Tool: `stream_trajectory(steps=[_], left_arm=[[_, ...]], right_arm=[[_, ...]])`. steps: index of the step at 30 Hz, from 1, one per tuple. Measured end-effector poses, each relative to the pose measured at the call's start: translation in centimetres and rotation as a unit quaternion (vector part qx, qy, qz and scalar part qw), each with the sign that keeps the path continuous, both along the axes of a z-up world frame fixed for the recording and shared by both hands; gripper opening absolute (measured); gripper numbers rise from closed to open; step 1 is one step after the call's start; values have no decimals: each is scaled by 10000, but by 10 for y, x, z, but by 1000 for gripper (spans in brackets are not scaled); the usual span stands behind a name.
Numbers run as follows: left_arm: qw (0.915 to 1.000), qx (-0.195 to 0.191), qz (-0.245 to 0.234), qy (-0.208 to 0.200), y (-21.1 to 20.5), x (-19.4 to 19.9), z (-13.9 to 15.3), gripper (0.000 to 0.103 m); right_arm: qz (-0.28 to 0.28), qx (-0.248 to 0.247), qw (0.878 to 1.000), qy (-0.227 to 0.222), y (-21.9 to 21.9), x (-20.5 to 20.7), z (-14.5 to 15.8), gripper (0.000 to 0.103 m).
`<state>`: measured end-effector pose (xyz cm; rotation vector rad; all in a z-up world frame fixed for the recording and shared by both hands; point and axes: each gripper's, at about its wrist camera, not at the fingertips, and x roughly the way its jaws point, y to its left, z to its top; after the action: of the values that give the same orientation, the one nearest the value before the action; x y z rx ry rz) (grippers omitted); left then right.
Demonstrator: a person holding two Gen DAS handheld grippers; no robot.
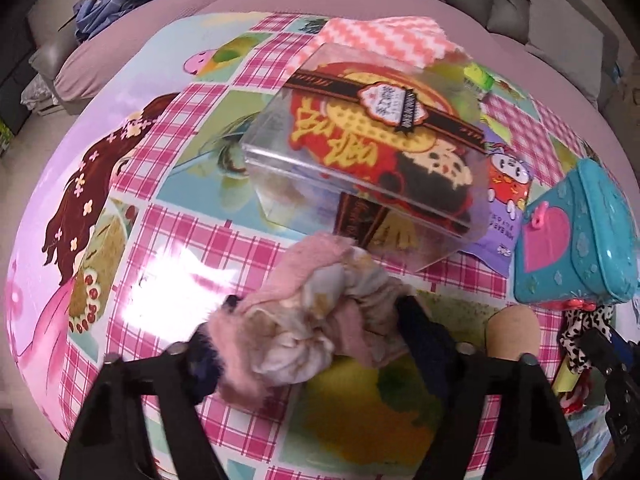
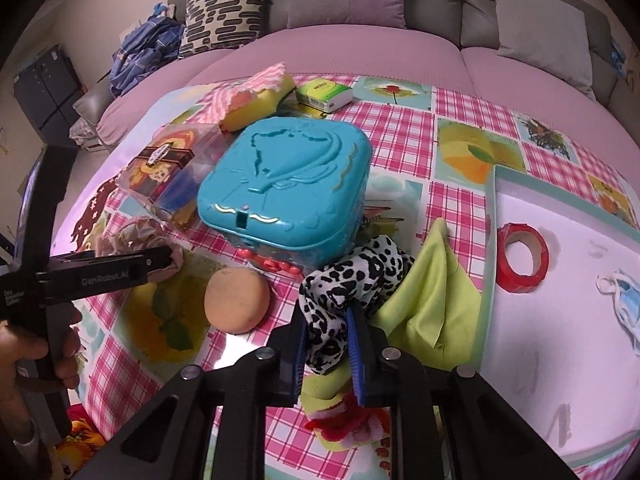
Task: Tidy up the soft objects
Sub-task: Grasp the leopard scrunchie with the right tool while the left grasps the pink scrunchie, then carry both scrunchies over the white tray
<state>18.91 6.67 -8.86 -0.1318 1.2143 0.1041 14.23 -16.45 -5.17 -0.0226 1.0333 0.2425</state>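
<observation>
Left gripper [image 1: 316, 304] jaws clasp pink cloth [image 1: 304, 320]; right gripper [image 2: 326, 344] pinches half-hidden spotted cloth [image 2: 352, 280].

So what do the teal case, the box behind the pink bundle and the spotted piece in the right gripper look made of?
Teal case: hard moulded plastic, glossy, with raised relief. Box: clear stiff plastic, sharp creased edges, contents showing through. Spotted piece: soft fabric, matte, bunched between the right gripper fingers; the weave cannot be told.

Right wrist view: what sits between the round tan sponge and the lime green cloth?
The black-and-white leopard-print fabric, clamped in the right gripper. Right wrist view shows it; behind stands the teal box.
</observation>
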Motion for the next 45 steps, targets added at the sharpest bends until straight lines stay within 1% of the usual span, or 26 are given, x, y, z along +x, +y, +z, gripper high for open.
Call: stream_trajectory(steps=[2, 3, 5, 8, 11, 19, 29, 34, 40, 45], left_arm=[[10000, -16, -68, -45, -2, 0, 2, 60], [9999, -23, -109, -56, -3, 0, 3, 56], [9997, -56, -228, -93, -7, 2, 5, 43], [9991, -106, -383, -115, -13, -2, 9, 32], [9988, -176, -434, -117, -17, -4, 11, 25], [9982, -390, -426, -150, -15, -9, 10, 20], [9974, -430, -514, -283, -19, -20, 24, 20], [9966, -421, -538, -468, -20, -25, 37, 20], [9955, -431, -442, -714, -15, -31, 54, 20], [9929, -412, -424, -1030, -15, -40, 77, 20]], right_arm=[[-26, 37, 10000, 26, -1, 0, -1, 20], [-34, 63, 10000, 40, -1, 1, -1, 20], [-56, 118, 9999, 60, -3, 1, -1, 18], [-81, 184, 9998, 78, -4, 1, -1, 18], [-114, 240, 9996, 112, -5, 2, -1, 18], [-187, 347, 9991, 134, -8, 2, -1, 17], [-336, 600, 9976, 110, -18, 1, 5, 16], [-369, 734, 9965, -121, -25, -2, 19, 14], [-443, 894, 9941, -436, -31, -9, 41, 13], [-485, 977, 9911, -759, -37, -16, 62, 13]])
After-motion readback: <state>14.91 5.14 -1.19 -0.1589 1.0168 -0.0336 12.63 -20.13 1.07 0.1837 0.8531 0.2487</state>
